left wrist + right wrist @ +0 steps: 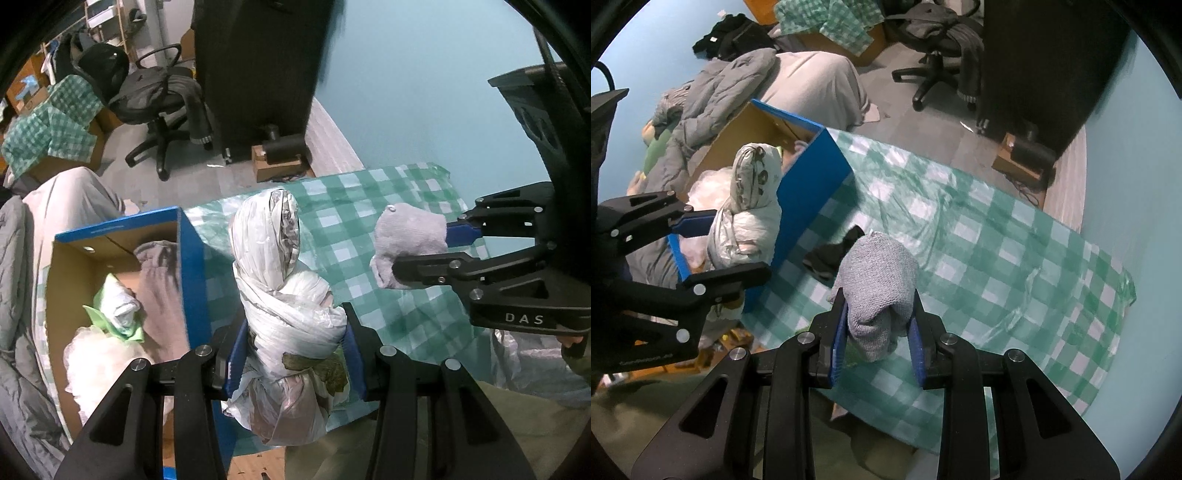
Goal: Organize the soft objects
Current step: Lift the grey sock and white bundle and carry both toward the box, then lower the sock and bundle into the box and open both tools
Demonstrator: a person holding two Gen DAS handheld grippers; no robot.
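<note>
My left gripper [293, 354] is shut on a knotted white plastic bag bundle [280, 280] and holds it upright beside the blue wall of the cardboard box [190, 273]. The same bundle [750, 210] and left gripper [716, 247] show in the right wrist view. My right gripper [877, 332] is shut on a grey knitted sock [879, 284] above the green checked cloth [997, 258]. It shows in the left wrist view [424, 251] with the sock [406, 236]. The box holds a grey-pink cloth [162, 295], a white and green cloth [118, 310] and a white bag [99, 365].
A black sock [834, 254] lies on the checked cloth near the box. Grey bedding [713, 96] lies behind the box. An office chair [159, 107] and a dark cabinet [255, 70] stand on the floor beyond. A blue wall [424, 92] is on the right.
</note>
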